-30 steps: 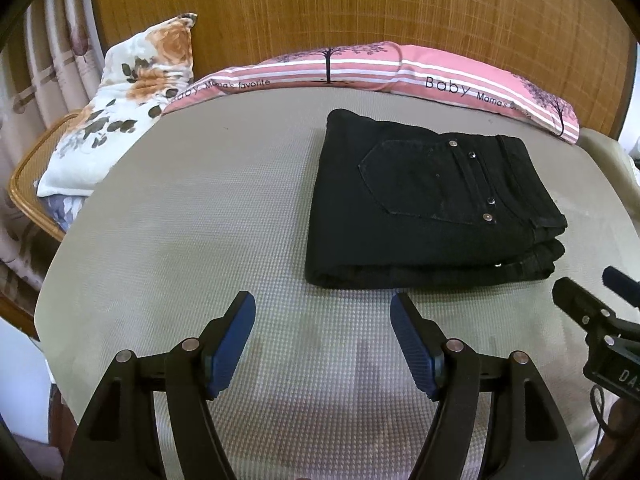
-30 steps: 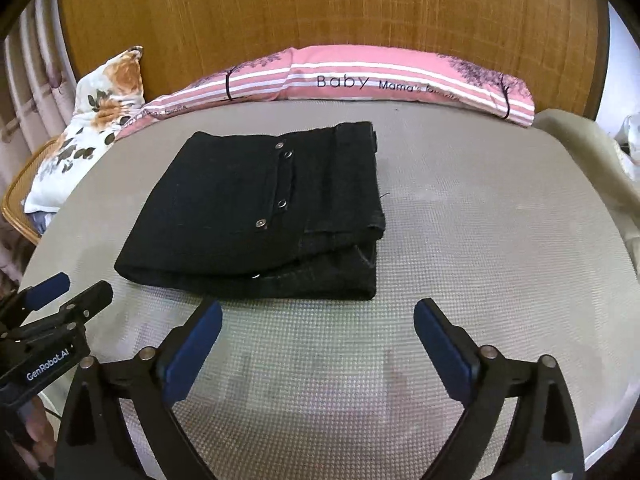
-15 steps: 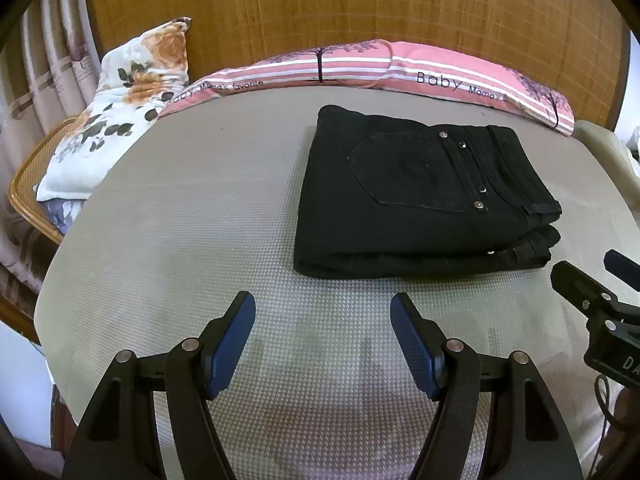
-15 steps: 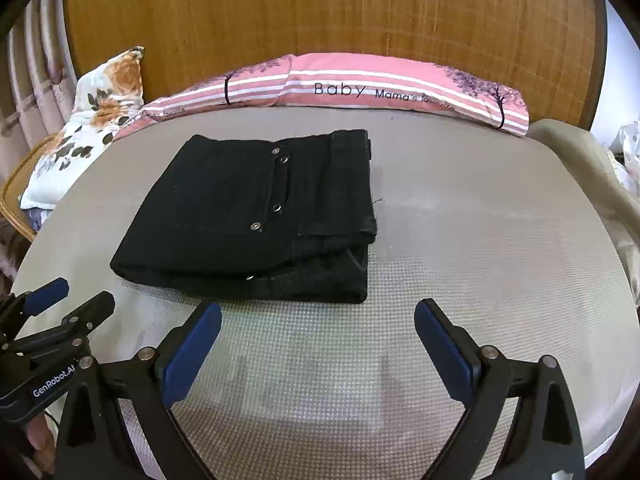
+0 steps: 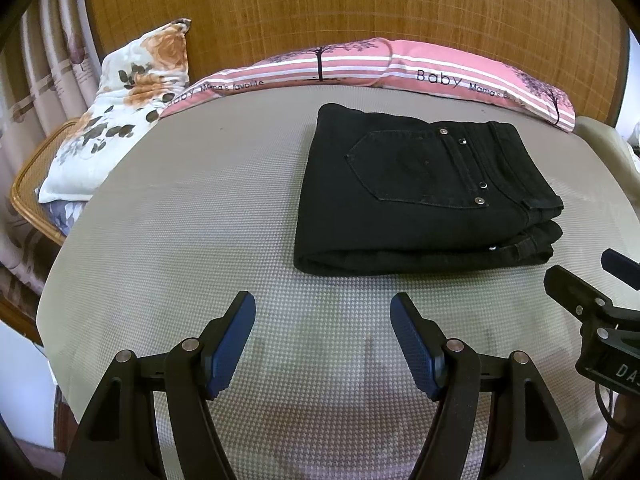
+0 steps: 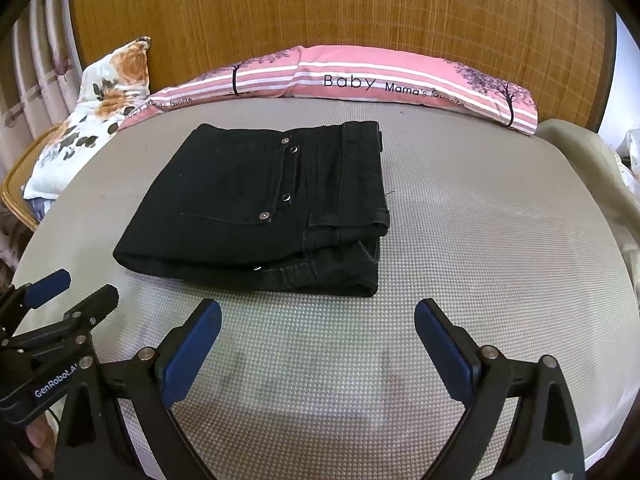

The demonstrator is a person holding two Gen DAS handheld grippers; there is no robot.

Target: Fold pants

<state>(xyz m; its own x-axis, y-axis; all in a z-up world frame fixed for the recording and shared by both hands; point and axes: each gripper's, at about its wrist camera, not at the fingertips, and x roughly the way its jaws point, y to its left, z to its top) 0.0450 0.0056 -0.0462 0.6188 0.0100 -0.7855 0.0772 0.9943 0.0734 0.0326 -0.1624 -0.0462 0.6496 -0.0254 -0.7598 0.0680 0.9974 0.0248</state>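
I held my left gripper (image 5: 322, 320) spread wide with nothing between its blue pads (image 5: 230, 344), hovering over the bare grey mattress (image 5: 180, 220) just short of the black jeans (image 5: 412, 196). My right gripper (image 6: 318, 328) was likewise released, its blue pads apart over the same woven surface, and empty.

The jeans lay folded into a compact rectangular stack on the mattress, clear of both grippers. Their back pocket (image 5: 404, 168) faced up (four metal rivets showed beside it), and the waistband end (image 6: 362, 160) pointed toward my right. The folded edge nearest me was thick, with a lower layer peeking out under the top one at the right corner.

Beyond the jeans, along the far edge of the mattress, ran a long pink striped pillow (image 6: 400, 80) printed with trees and the words "Baby Mama's favorite". To the left of the jeans, well apart from them, a white floral cushion (image 5: 120, 104) leaned at the corner of the mattress, next to a woven rattan chair edge (image 5: 28, 184). Behind the pillow stood a brown woven headboard (image 6: 340, 4). A beige cloth (image 6: 580, 148) lay past the mattress edge on the jeans' right. In the left wrist view my right gripper showed beside the jeans' near right corner, not touching them.
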